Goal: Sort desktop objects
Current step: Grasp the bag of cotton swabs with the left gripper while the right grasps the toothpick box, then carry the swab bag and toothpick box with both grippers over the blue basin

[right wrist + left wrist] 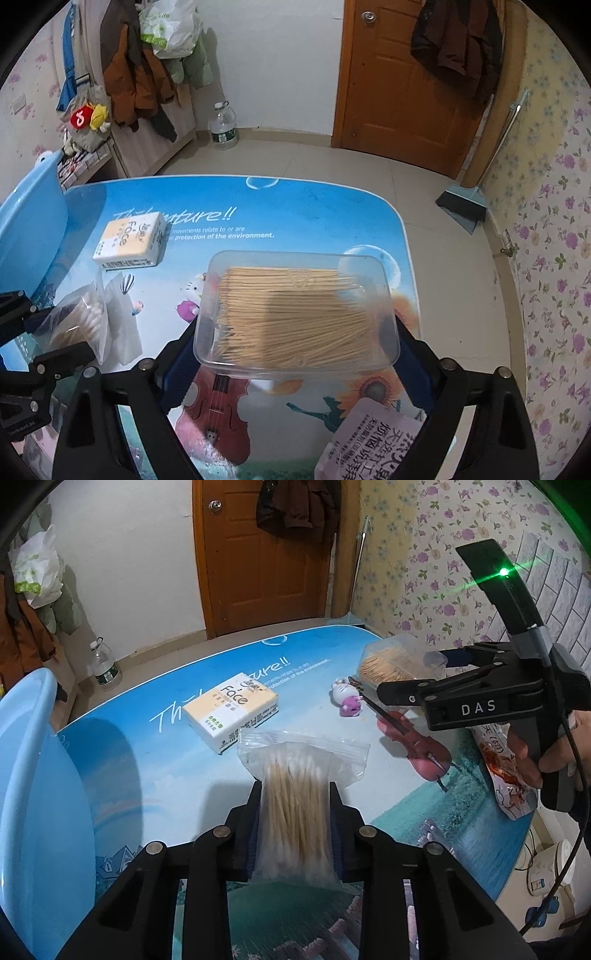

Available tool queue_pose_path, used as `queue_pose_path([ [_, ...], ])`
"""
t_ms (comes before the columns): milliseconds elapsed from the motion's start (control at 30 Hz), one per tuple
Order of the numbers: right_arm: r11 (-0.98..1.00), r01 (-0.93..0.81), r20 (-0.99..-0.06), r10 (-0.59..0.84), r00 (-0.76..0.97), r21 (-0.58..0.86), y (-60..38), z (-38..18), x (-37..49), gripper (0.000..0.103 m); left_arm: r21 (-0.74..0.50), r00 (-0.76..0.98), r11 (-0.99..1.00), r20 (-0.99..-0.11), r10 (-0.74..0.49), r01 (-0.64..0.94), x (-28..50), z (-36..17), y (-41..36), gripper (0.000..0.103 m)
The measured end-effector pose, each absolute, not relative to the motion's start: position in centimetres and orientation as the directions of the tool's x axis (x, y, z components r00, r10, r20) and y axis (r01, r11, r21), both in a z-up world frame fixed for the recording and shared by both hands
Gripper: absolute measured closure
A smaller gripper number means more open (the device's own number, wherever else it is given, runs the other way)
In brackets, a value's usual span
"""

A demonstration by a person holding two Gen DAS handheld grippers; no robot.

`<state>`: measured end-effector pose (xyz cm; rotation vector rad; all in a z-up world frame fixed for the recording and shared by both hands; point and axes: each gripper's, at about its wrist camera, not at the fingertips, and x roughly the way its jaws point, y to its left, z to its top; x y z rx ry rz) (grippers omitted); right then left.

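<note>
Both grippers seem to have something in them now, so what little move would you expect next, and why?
Probably a short lift. The left gripper is squeezing the bag of cotton swabs, and the right gripper spans the clear toothpick box. The blue basin sits at the table's left edge, nearest the swabs, so I would guess the bag rises first and heads there.

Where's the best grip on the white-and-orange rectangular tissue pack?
Take the white-and-orange rectangular tissue pack across its two long sides, coming down from above. It lies flat on the blue printed table, apart from other items, and its soft block shape suits a squeeze across the narrower width.
</note>
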<state>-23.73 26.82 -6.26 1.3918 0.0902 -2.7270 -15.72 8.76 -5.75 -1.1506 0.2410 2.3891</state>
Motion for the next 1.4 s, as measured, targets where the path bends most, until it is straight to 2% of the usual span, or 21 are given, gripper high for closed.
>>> queue_pose_path([
  [1000, -0.999, -0.028, -0.728, 0.031, -0.685, -0.017, 25.5, 0.2, -14.2, 0.010, -0.011, -0.673, -0.888, -0.648, 0.355, -0.459, -9.4, 2.0, 6.8, 0.076],
  [1400, -0.998, -0.045, -0.687, 0.011, -0.727, 0.032, 22.5, 2.3, -9.6, 0.010, 0.012, -0.740, -0.930, -0.609, 0.286, -0.368, -5.4, 4.2, 3.7, 0.076],
])
